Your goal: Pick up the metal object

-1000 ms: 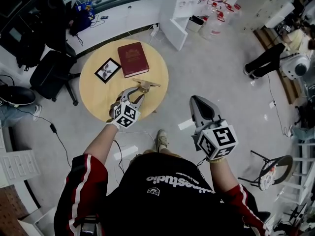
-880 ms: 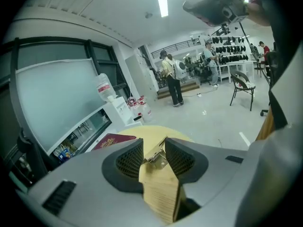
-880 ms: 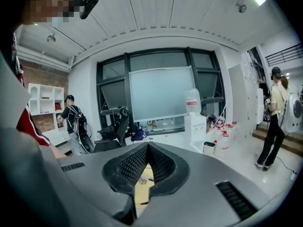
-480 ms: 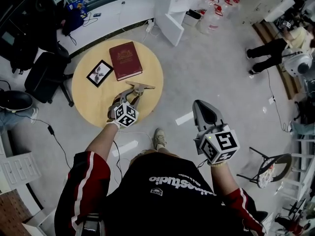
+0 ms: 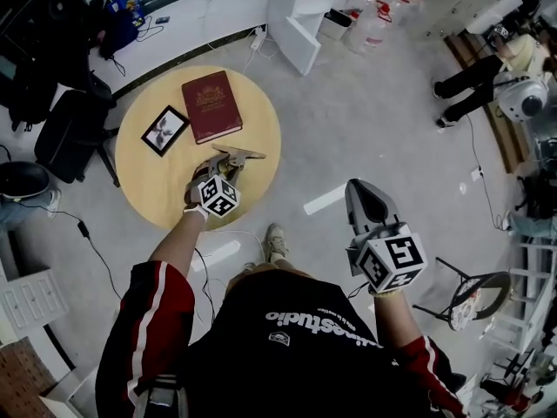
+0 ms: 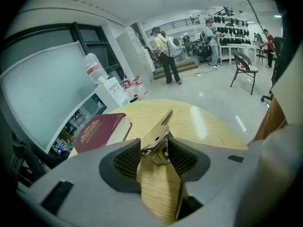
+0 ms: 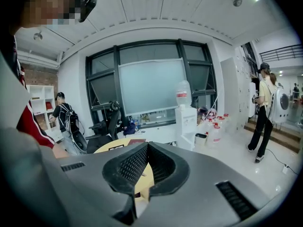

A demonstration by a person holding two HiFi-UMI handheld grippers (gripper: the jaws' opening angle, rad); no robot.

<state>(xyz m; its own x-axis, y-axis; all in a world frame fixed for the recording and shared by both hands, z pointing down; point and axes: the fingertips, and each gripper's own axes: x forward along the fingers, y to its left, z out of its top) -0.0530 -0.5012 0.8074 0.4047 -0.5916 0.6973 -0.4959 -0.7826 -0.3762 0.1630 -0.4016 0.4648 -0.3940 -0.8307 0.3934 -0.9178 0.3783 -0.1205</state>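
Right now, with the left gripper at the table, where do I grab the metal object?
Take the chunky near end of the metal object, not the thin strip pointing away. Come in along its length from the table's near edge, as the left gripper does: its jaws, which have just been opening, have that end between them.

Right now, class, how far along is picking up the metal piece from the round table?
Done: the left gripper is down at the metal piece on the table. In hand: its jaws have just been opening, with the piece between them, not clamped. Left: close on it and lift; it lies on the wood. The right gripper hangs off the table, shut and empty.
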